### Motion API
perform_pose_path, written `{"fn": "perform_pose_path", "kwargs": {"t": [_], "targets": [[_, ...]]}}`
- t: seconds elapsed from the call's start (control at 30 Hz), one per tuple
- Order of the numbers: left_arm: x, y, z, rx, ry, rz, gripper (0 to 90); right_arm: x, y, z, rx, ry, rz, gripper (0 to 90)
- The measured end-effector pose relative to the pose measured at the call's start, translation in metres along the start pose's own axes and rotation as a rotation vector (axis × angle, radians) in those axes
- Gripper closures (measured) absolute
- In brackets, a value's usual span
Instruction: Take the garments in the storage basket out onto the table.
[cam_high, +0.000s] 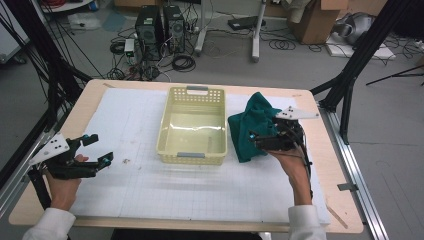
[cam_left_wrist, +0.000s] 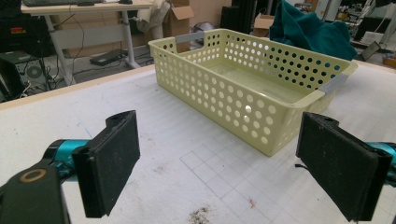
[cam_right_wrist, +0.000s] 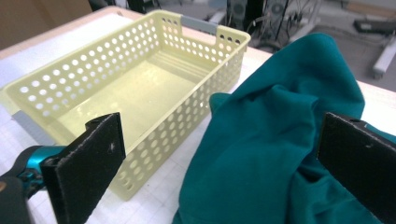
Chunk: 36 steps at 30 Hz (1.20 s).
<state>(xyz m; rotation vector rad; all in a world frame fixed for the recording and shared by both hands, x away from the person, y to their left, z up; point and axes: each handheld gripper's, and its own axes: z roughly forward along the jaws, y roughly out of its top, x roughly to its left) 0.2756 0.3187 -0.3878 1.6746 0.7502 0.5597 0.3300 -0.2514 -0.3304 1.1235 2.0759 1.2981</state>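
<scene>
**A:** Why is your right gripper (cam_high: 260, 140) parked at centre right of the high view, against the green cloth (cam_high: 252, 125)?

**B:** Because the cloth looks like the thing you're after. It lies bunched on the table (cam_high: 310, 170) just beside the right wall of the yellow basket (cam_high: 192, 155), touching or nearly touching it. In the right gripper view the cloth (cam_right_wrist: 275, 140) bulges up between your two jaws, which stand spread wide with one pad at lower left and one at lower right. Nothing is pinched yet, so you're lined up for a grab rather than holding.

**A:** And the basket sits there why?

**B:** It's empty and open-topped in the middle of the frame, right next to the cloth, so my guess is it's the drop-off: a short lift and a sideways carry would do it.

**A:** What about your left gripper (cam_high: 95, 150)?

**B:** It waits at lower left of the high view, well apart from the basket, jaws spread and holding nothing. In the left gripper view it faces the basket's (cam_left_wrist: 261, 88) long perforated side, with the cloth (cam_left_wrist: 310, 32) behind it at upper right. It reads to me as held clear, perhaps ready to steady the basket.
</scene>
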Motion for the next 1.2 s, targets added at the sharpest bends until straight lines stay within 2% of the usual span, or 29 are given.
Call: {"fn": "perform_pose_path", "kwargs": {"t": [0.1, 0.23, 0.47, 0.6, 0.67, 0.8, 1.07, 1.2], "targets": [[0.0, 0.0, 0.0, 0.001, 0.0, 0.0, 13.8, 0.005, -0.013, -0.002, -0.031, 0.008, -0.009, 0.6], [0.002, 0.0, 0.0, -0.001, 0.004, -0.005, 13.8, 0.011, -0.028, -0.006, -0.062, 0.015, 0.005, 0.5], [0.002, 0.0, -0.001, -0.002, 0.003, -0.005, 13.8, 0.017, -0.044, -0.008, -0.085, 0.033, -0.013, 0.6], [0.001, 0.0, 0.0, -0.002, -0.005, -0.002, 13.8, 0.017, -0.053, -0.013, -0.119, 0.025, 0.021, 0.6], [-0.001, 0.0, 0.0, -0.004, -0.005, -0.004, 13.8, 0.019, -0.055, -0.015, -0.118, 0.011, 0.012, 0.6], [-0.002, 0.0, 0.0, 0.001, -0.002, 0.001, 13.8, 0.02, -0.058, -0.016, -0.135, 0.026, 0.014, 0.6], [0.001, 0.0, -0.004, -0.002, 0.012, -0.007, 13.8, 0.025, -0.058, -0.012, -0.111, 0.043, -0.013, 0.6], [0.001, 0.0, -0.004, -0.004, 0.011, -0.006, 13.8, 0.026, -0.057, -0.013, -0.115, 0.044, -0.019, 0.6]]}}
